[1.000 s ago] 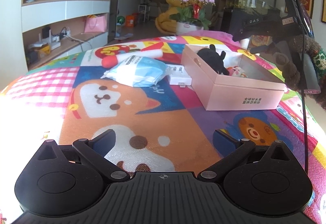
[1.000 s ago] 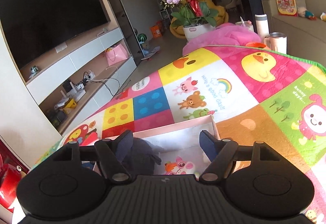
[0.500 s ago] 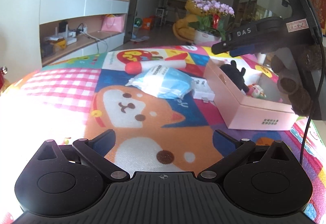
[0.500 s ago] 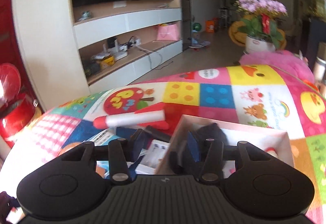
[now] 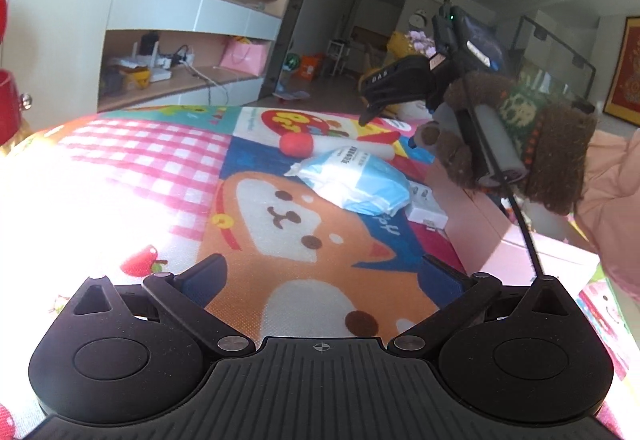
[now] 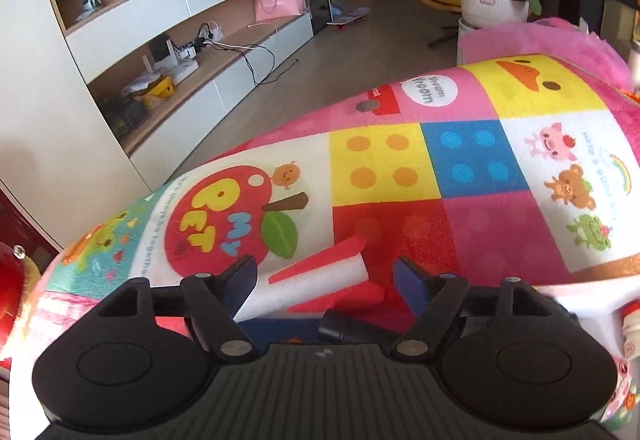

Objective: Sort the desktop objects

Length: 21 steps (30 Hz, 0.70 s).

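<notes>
**Right wrist view: claw lowering over a tube beside the pink box**

Right wrist view shows a bright cartoon play mat [image 6: 460,167] covering the counter. At the right edge of the left wrist view stands an open pink box [image 5: 500,236], the likely sorting bin. Loose beside it lie a blue-and-white soft packet [image 5: 356,179], a small white pack [image 5: 426,209] and a white tube with a red cap [image 6: 316,280].

The right claw [image 6: 326,276] is empty; its jaws have just been opening and now straddle the tube without touching it. The left claw [image 5: 326,272] hangs open over bare mat.

Step in hand, seemingly: picking the tube. Next comes lowering, closing on it, then carrying it to the box.
</notes>
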Tool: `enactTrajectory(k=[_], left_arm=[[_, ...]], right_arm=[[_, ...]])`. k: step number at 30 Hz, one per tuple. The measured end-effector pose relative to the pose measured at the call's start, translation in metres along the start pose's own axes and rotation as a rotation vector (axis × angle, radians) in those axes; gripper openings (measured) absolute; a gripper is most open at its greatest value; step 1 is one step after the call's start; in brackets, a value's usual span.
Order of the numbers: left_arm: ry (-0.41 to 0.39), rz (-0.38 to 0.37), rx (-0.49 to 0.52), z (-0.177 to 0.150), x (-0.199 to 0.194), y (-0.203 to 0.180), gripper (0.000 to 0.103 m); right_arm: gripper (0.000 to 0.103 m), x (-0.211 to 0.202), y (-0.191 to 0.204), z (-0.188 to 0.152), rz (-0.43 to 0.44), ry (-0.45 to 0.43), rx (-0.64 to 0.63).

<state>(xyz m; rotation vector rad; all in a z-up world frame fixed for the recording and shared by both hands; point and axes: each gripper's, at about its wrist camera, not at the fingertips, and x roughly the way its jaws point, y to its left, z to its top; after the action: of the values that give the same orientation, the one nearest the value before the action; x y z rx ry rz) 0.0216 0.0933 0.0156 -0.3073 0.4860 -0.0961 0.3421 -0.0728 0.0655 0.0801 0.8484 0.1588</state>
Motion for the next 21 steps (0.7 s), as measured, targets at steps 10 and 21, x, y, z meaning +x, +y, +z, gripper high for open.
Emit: enactTrajectory(k=[10, 21], left_arm=[[-0.004, -0.051, -0.046, 0.001, -0.002, 0.007, 0.103], [0.001, -0.053, -0.038, 0.0, -0.001, 0.005, 0.103]], right_arm=[[0.044, 0.02, 0.008, -0.003, 0.158, 0.248, -0.058], [0.041, -0.047, 0.016, -0.083, 0.368, 0.441, -0.155]])
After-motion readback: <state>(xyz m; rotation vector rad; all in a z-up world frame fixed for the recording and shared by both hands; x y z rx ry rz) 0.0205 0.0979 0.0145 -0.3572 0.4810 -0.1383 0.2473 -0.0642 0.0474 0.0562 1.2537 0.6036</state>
